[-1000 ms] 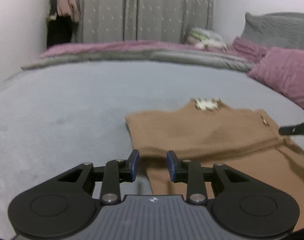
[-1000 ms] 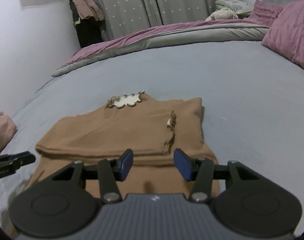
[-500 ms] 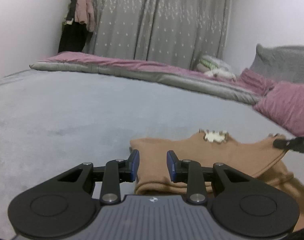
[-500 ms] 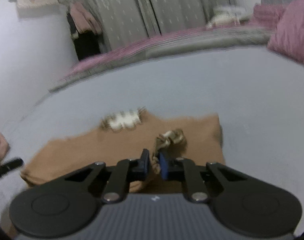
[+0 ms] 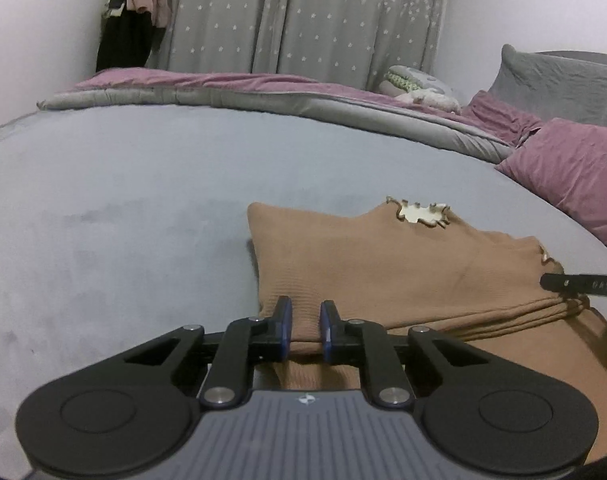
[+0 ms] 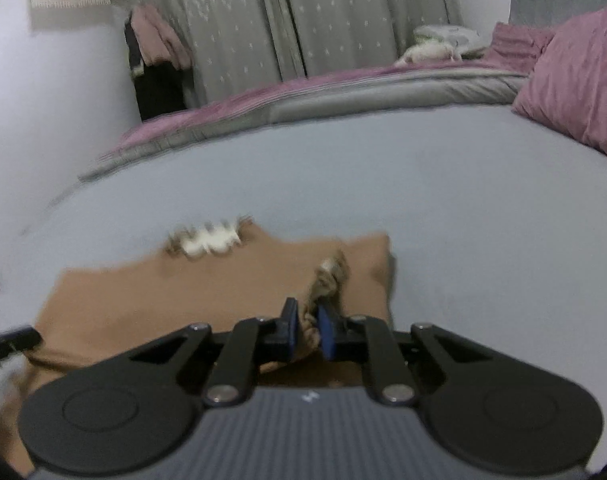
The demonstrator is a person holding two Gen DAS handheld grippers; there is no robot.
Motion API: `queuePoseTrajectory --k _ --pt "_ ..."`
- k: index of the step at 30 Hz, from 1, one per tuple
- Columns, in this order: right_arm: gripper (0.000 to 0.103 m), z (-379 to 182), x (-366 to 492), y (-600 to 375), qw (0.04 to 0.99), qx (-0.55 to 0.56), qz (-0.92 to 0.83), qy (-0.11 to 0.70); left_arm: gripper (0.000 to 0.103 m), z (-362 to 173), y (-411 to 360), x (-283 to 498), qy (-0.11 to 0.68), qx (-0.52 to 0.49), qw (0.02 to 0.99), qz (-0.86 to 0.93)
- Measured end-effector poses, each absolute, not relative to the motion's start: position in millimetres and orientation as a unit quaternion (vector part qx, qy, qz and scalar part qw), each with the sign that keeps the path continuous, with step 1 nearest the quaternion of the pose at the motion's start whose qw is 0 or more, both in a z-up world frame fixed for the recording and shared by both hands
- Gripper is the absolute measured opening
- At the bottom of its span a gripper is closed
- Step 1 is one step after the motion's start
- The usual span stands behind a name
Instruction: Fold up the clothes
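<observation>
A brown knit top (image 5: pixel 383 264) with a white lace collar (image 5: pixel 421 213) lies folded over on the grey bed sheet (image 5: pixel 123 200). My left gripper (image 5: pixel 305 312) is at the fold's near left corner, its jaws closing with the doubled fabric pinched between the blue pads. In the right wrist view, my right gripper (image 6: pixel 307 312) is shut on the near right edge of the top (image 6: pixel 183 292), right where a knotted tie (image 6: pixel 329 272) hangs. Each gripper's finger shows at the edge of the other view: right finger (image 5: pixel 575 284), left finger (image 6: pixel 11 340).
Pink pillows (image 5: pixel 575 172) lie to the right of the top. A rolled grey and pink duvet (image 5: pixel 263 96) with a plush toy (image 5: pixel 415 88) runs along the far side. Clothes hang (image 5: pixel 131 20) beside the curtain. Bare sheet stretches left and beyond.
Both grippers came down onto the folded top's near edge. The right jaws shut on the fabric by the tie. The left jaws narrowed around the fold's corner.
</observation>
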State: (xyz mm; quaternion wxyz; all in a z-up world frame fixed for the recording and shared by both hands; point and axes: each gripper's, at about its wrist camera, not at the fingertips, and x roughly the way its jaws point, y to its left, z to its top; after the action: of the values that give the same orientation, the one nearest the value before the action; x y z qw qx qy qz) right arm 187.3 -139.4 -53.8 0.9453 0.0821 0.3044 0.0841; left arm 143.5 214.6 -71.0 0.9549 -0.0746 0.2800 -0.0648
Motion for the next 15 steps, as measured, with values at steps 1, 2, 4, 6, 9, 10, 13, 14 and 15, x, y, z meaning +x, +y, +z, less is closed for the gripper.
queuePoseTrajectory --k 1,2,4,6,9,10,13,14,15 --pt "0.012 -59 188 -137 0.945 0.076 0.083 0.308 0.014 -71 214 144 0.280 -0.074 0.955 -0.064" --pt "0.012 -64 188 -135 0.944 0.071 0.081 0.312 0.014 -70 214 144 0.280 -0.072 0.955 -0.064" --pt "0.013 -65 187 -132 0.944 0.066 0.079 0.312 0.014 -66 213 142 0.277 -0.072 0.956 -0.065" --pt "0.015 -63 187 -130 0.946 0.055 0.075 0.312 0.014 -60 215 139 0.267 -0.080 0.958 -0.067" --pt "0.028 -53 181 -130 0.952 0.043 0.060 0.296 0.014 -48 216 133 0.238 -0.087 0.965 -0.069" --pt "0.033 -48 181 -133 0.955 0.041 0.056 0.290 0.014 -44 215 131 0.227 -0.088 0.967 -0.070" --pt "0.033 -38 177 -127 0.958 0.039 0.068 0.275 0.014 -43 207 132 0.226 -0.074 0.968 -0.081" --pt "0.033 -36 176 -123 0.959 0.037 0.073 0.271 0.014 -46 203 133 0.235 -0.063 0.966 -0.083" --pt "0.033 -33 177 -117 0.959 0.032 0.080 0.270 0.014 -49 199 135 0.244 -0.052 0.965 -0.085"
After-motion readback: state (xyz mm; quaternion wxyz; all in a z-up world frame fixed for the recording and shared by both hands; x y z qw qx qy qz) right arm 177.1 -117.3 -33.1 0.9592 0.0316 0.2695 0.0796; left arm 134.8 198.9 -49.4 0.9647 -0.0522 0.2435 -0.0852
